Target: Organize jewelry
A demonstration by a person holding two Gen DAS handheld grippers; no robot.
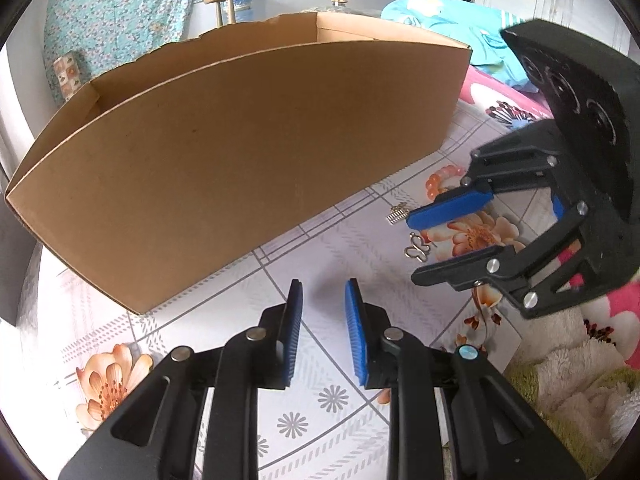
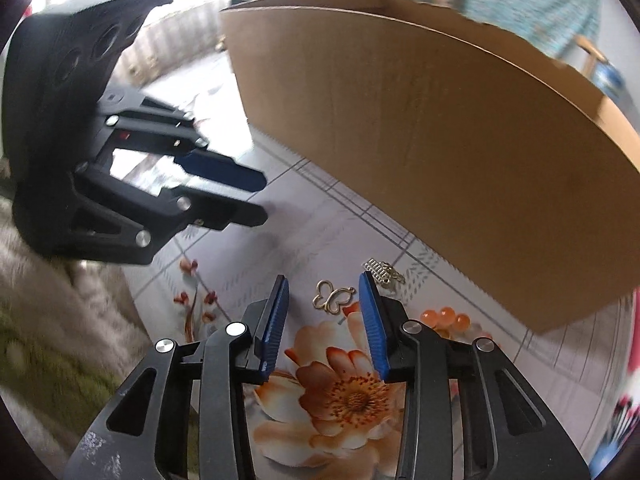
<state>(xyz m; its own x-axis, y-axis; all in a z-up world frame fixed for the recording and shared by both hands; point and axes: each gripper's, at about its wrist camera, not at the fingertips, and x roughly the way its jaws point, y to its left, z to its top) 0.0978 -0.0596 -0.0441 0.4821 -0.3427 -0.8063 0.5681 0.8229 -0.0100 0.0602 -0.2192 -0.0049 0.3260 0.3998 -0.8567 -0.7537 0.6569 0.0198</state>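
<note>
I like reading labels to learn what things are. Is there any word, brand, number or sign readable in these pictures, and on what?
None can be read.
Cardboard box: plain brown sides, no print showing.
Floral tablecloth: flowers and lines only, no words.
Left gripper and right gripper: no markings showing.

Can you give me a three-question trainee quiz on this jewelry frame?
1. True or false: the butterfly charm already lies inside the cardboard box.
2. Which piece lies nearest the right gripper? A) the orange bead bracelet B) the butterfly charm C) the small silver comb-shaped piece
3. Fill in: the left gripper holds ____ between its fingers.

Key
1. False: it lies on the flowered tablecloth, in front of the box.
2. B: it sits just ahead of the gap between the open fingers, untouched.
3. Nothing: only bare tablecloth shows in the gap.
</note>
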